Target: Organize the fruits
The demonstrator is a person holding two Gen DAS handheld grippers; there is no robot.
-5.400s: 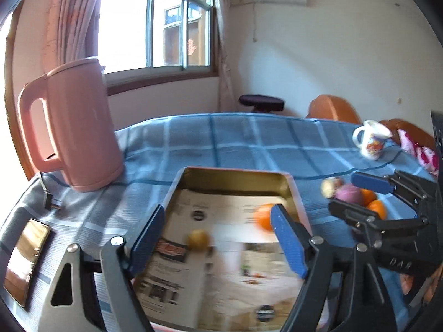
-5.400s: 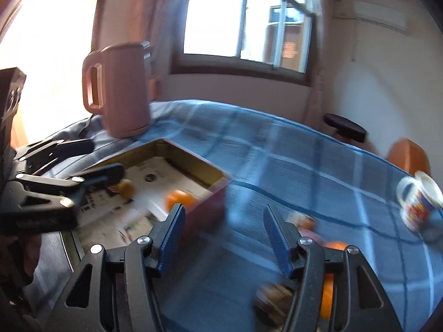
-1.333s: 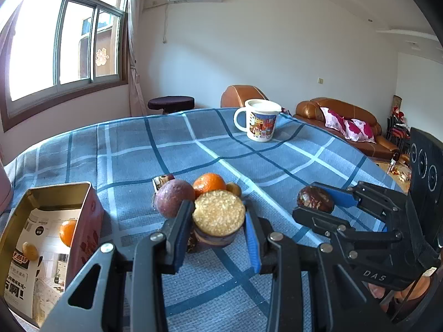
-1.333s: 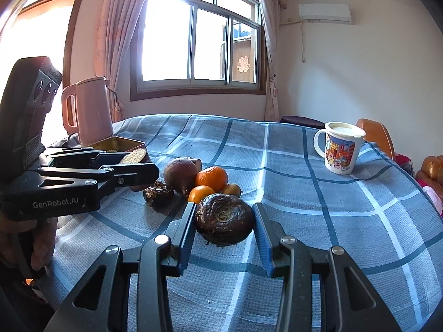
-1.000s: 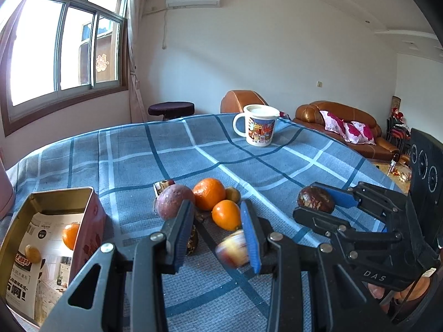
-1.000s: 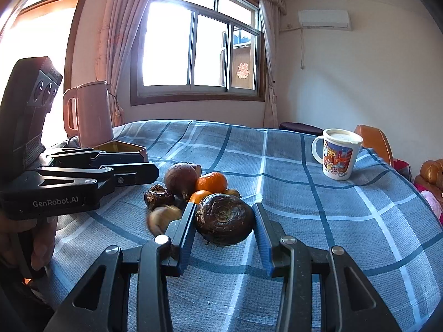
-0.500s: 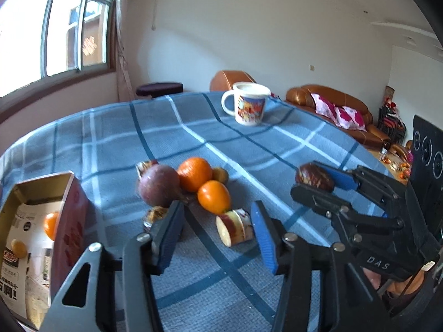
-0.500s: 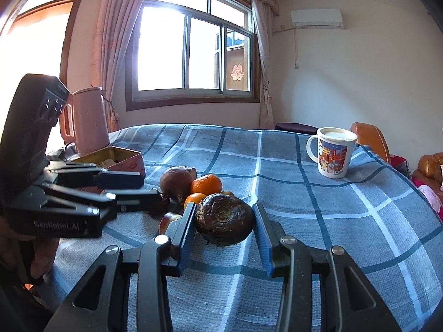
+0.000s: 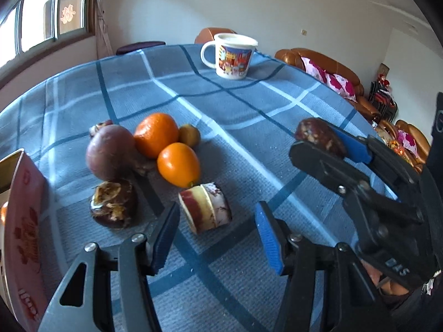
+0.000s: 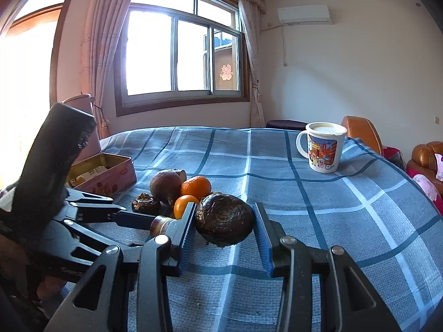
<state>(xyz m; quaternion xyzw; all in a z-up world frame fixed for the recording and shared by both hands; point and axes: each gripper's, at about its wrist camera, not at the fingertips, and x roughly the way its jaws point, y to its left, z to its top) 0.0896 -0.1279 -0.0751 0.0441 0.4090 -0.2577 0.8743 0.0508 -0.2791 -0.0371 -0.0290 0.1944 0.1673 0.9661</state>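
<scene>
My left gripper is open and tilted down at the blue checked cloth. A cut, red-skinned fruit piece lies on the cloth just ahead of its fingertips, touching neither pad. Behind it sits a cluster: a purple round fruit, a mandarin, a small orange, a yellowish little fruit and a dark halved fruit. My right gripper is shut on a dark wrinkled fruit, held just above the cloth to the right of the cluster.
An open pink tin box lined with printed paper stands left of the fruits, its wall close to my left gripper. A lidded cartoon mug stands far back. A pink kettle is half hidden behind the left gripper's body.
The left gripper let go of the cut fruit piece, which dropped onto the cloth. Its jaws widened, and it tipped down and moved closer. The right gripper stayed still with its dark fruit.
</scene>
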